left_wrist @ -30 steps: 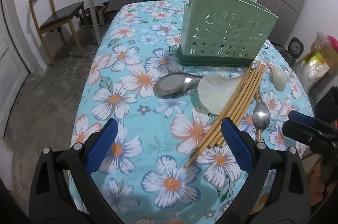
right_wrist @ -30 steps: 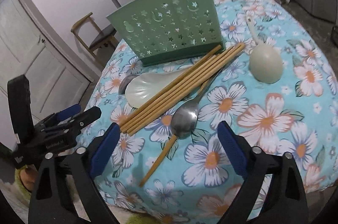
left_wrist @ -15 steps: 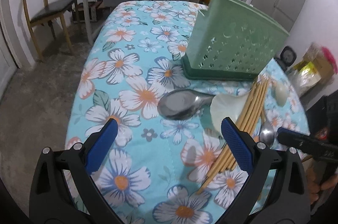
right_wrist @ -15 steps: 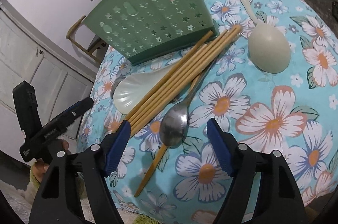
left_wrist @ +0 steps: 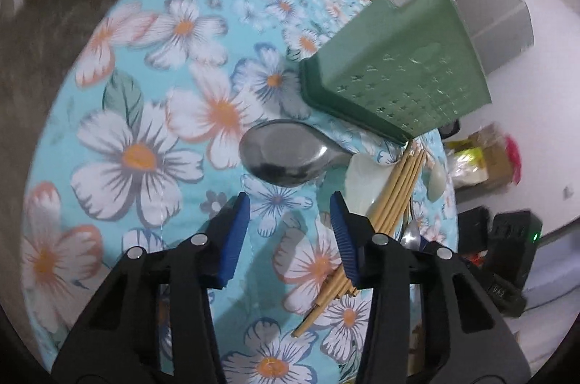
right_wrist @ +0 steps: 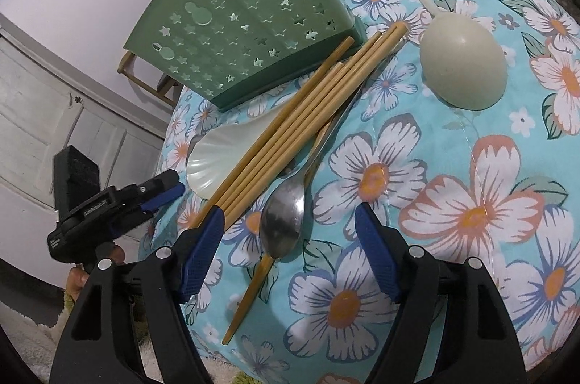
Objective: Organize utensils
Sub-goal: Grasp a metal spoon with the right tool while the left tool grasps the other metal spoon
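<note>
A green star-punched utensil holder [right_wrist: 246,29] stands on the flowered tablecloth [right_wrist: 471,203]. In front of it lie a bundle of bamboo chopsticks [right_wrist: 301,126], a white shell-shaped spoon [right_wrist: 217,159], a pale green rice paddle [right_wrist: 460,69] and a small metal spoon [right_wrist: 282,224]. My right gripper [right_wrist: 290,242] is open, with that spoon's bowl between its fingers and the pads clear of it. A large metal spoon [left_wrist: 282,154] lies just beyond my left gripper [left_wrist: 290,232], whose jaws are closing with only cloth between them. The green holder [left_wrist: 395,72] is behind it.
A single chopstick [right_wrist: 246,300] pokes out from under the small spoon toward the table's near edge. The left gripper [right_wrist: 159,192] hangs off the table's left side, held by a hand. A grey cabinet [left_wrist: 496,21], boxes and bags stand beyond the table.
My left gripper has dropped, rolled and come close to the large metal spoon, and its jaws have narrowed. My right gripper has sunk over the small spoon with its jaws slightly narrower.
</note>
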